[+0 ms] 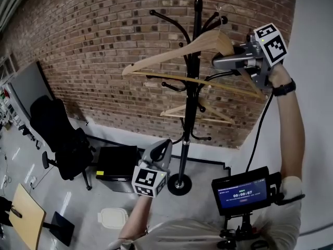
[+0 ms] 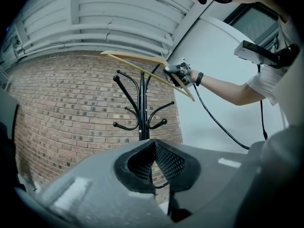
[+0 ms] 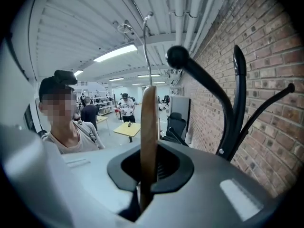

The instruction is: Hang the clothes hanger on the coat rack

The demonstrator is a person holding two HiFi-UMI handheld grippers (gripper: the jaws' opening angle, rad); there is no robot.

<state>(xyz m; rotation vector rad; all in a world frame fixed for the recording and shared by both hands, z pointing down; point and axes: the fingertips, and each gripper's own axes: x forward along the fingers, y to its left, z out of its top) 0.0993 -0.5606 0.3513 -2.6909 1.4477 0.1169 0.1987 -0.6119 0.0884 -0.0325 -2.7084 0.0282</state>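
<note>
My right gripper [image 1: 221, 60] is raised high beside the top of the black coat rack [image 1: 191, 103], shut on one shoulder of a wooden clothes hanger [image 1: 177, 56]. The hanger lies tilted across the rack's upper arms. In the right gripper view the wood [image 3: 148, 137] stands edge-on between the jaws, its wire hook [image 3: 142, 30] above and a knobbed rack arm [image 3: 178, 57] just to the right. A second wooden hanger [image 1: 197, 111] hangs lower on the rack. My left gripper [image 1: 161, 147] is held low near the rack's base, jaws together and holding nothing.
A brick wall stands behind the rack and a white wall to its right. A black office chair [image 1: 60, 139], a black box [image 1: 117, 163], a white lid [image 1: 112, 217] and a wooden desk [image 1: 26, 215] are on the floor at left. A small monitor [image 1: 242, 191] sits at my chest.
</note>
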